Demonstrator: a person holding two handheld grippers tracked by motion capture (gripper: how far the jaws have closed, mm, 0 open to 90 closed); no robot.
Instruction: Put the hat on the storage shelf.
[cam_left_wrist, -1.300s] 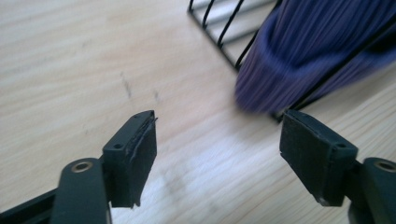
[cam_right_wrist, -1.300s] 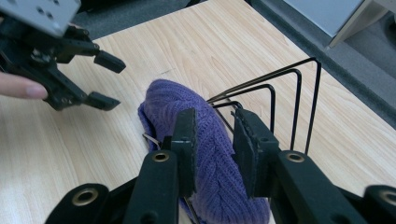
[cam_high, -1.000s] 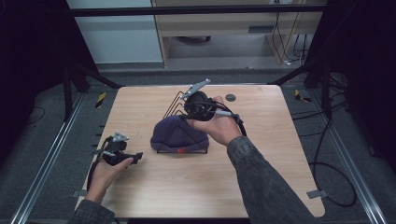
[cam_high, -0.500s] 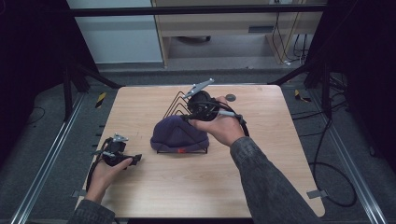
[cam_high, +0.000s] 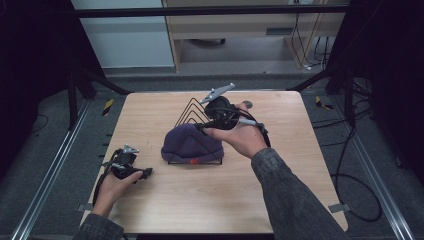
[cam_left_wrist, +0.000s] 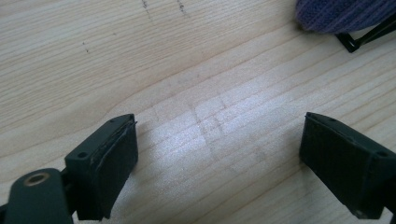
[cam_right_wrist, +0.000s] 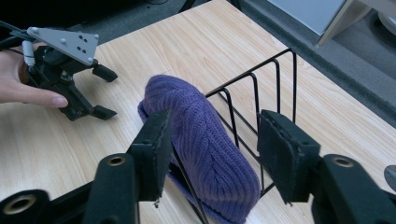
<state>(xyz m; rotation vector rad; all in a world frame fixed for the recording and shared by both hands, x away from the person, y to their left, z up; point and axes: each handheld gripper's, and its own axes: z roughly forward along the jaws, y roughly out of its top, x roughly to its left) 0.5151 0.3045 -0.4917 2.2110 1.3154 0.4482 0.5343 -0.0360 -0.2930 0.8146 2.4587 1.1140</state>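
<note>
While left tool (cam_left_wrist: 219, 154) rests gaping (empty), right tool (cam_right_wrist: 210, 149) gapes over beanie (cam_right_wrist: 205, 144).

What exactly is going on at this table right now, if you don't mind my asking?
A person works with a gripper in each hand. A purple knit hat is draped over a black wire rack mid-table. The right gripper hovers open above the hat and rack, holding nothing. The left gripper rests low at the table's left side, open and empty, pointing toward the hat.

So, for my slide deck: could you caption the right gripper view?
Open right hand-held gripper poised over a purple knit beanie draped on a black wire rack.
</note>
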